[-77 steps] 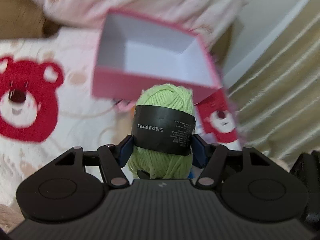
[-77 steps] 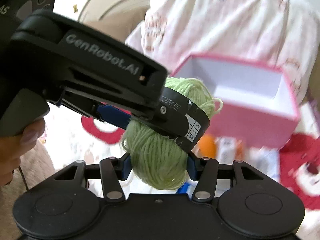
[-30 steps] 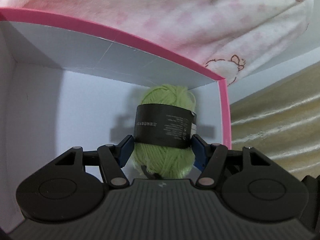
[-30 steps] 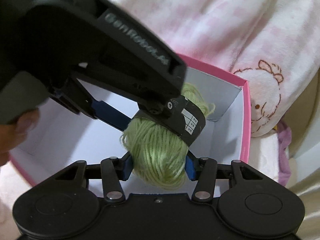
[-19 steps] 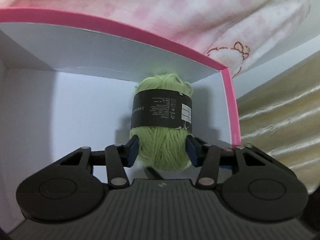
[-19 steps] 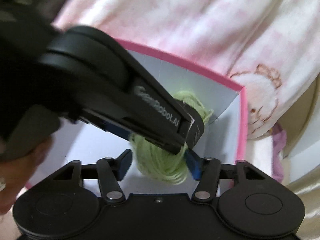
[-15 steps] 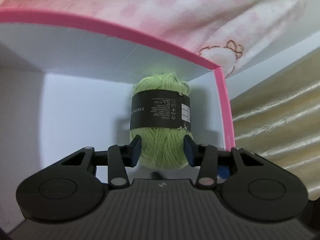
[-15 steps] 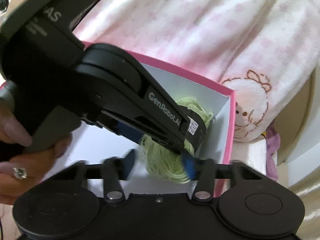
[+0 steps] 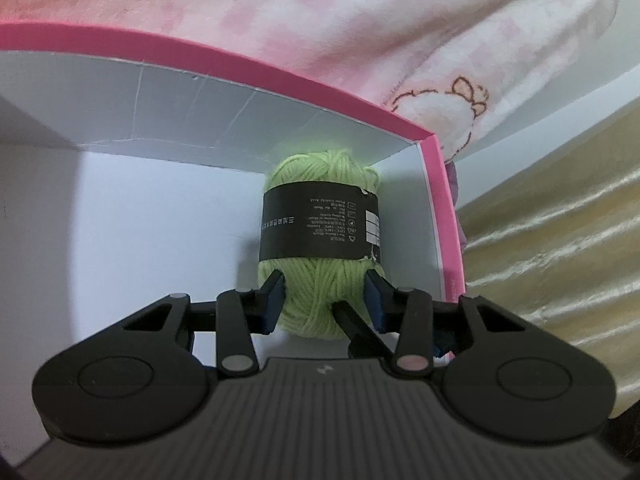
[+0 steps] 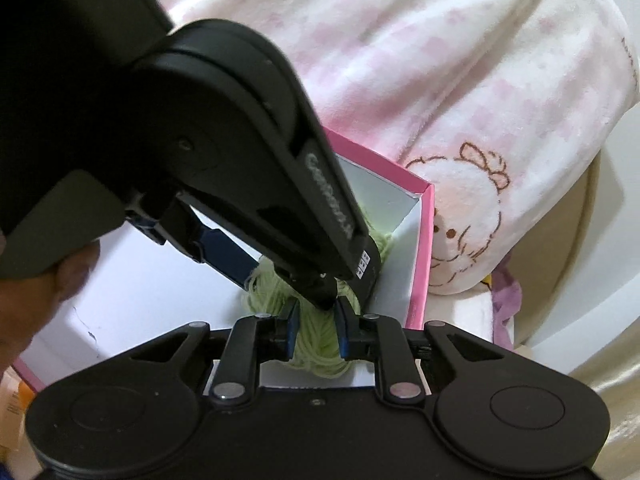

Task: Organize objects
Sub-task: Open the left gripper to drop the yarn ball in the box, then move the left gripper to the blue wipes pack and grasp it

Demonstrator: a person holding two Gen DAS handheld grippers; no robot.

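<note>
Nearest in the left wrist view, the left gripper [image 9: 325, 300] has its blue pads pressed into the lower end of the green yarn skein [image 9: 320, 172], below the band. Its jaws have just been closing, at a middling width, with the yarn between them. In the right wrist view the right gripper [image 10: 317, 328] has just been closing too. It now stands at its narrowest, pinching a tuft of the same skein's strands.

The skein lies at 12 o'clock from both claws, on the white floor of the pink-rimmed box [image 9: 240, 64], tucked into the corner at about 1 o'clock. I judge this item as good as stowed. What is left is for both claws to let go and back out. Whether other things wait outside, I cannot tell.

A black paper label [image 9: 320, 226] wraps the skein. Its white print reads upside down and is too small to make out, apart from a row of care symbols and a small white grid. The side of the left tool carries raised lettering that begins "Gen"; the rest is blurred.

Beyond the box, at 12 o'clock, lies a pink checked blanket [image 9: 360, 20] printed with a cartoon animal wearing a bow.
</note>
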